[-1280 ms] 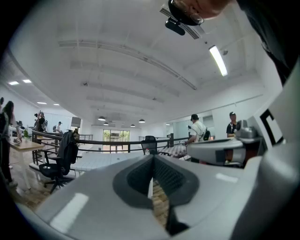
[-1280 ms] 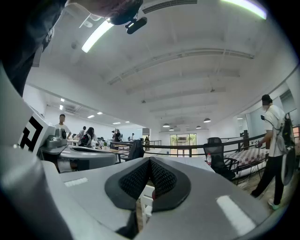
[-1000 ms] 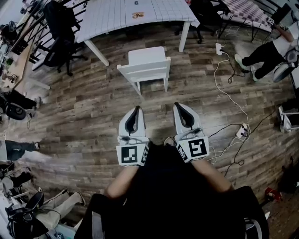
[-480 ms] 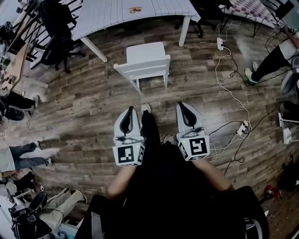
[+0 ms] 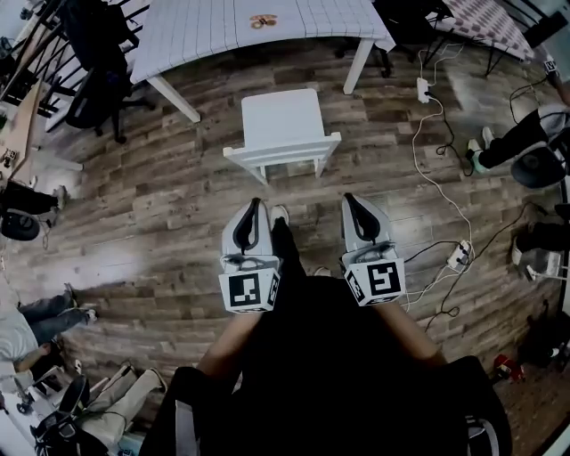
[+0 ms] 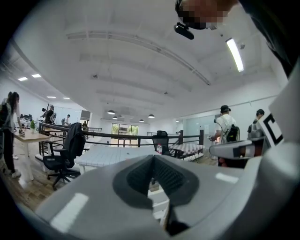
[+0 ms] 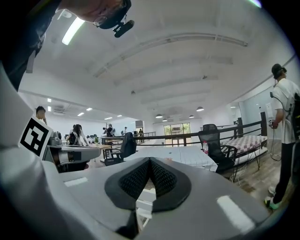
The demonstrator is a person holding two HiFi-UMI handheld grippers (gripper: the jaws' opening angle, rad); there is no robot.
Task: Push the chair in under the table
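Closest to us, the left gripper (image 5: 256, 207) and the right gripper (image 5: 351, 201) were held out side by side above the wooden floor (image 5: 160, 205). Both gripper views showed the jaws pressed together with nothing between them, so no grip on anything. Just beside the left gripper's tips we spotted a pale shoe (image 5: 279, 213), a foot planted toward the target. Next out, the white chair (image 5: 283, 125) stood apart from both grippers, its backrest on our side and its seat facing the table. And there was the gap: the seat sat wholly out in the open, short of the tabletop (image 5: 205, 31) edge, lined up between the two near legs as best we could judge through the bent lens. Farther off, a small brownish item (image 5: 262, 20) lay on the tabletop, too small to name. So we judged the push not yet begun. There was no contact with the backrest, the approach was left to finish, and then the whole slide under.
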